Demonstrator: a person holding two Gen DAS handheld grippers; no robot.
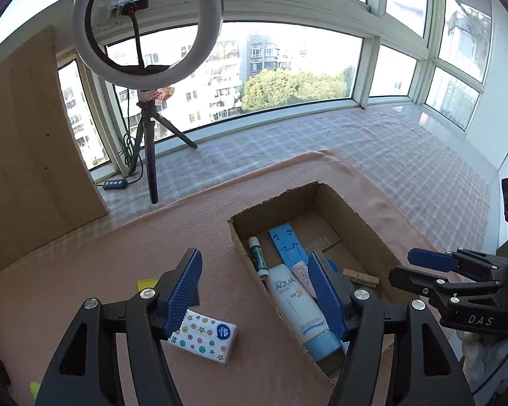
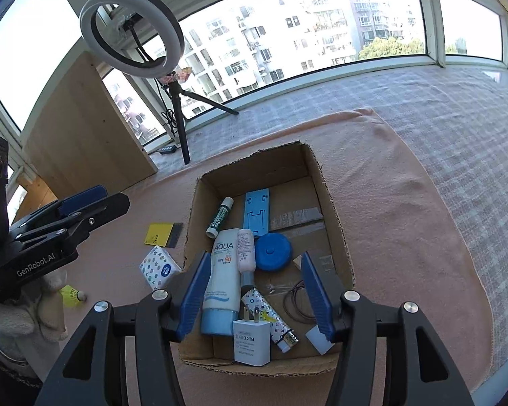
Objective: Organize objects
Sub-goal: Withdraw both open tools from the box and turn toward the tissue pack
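1. Both jaws of the left gripper point(image 1: 259, 291) stand spread wide with nothing between them; its left finger overlaps the corner of the tissue pack point(image 1: 205, 335) at lower centre of the left wrist view.
2. Released too, the right gripper point(image 2: 254, 296) hangs above the cardboard box point(image 2: 335, 223), jaws apart and holding nothing.
3. Between those right jaws, inside the box, lie the sunscreen tube point(image 2: 223, 277), a small pink bottle point(image 2: 246, 250), a white charger point(image 2: 252, 341) and a patterned lighter point(image 2: 271, 318).
4. Higher in the box sit a blue round case point(image 2: 273, 251), a blue flat holder point(image 2: 256, 215) and a green lip balm point(image 2: 219, 216).
5. Left of the box, on the pink cloth point(image 2: 406, 203), rest a yellow card point(image 2: 164, 234) and a yellow shuttlecock point(image 2: 72, 293).
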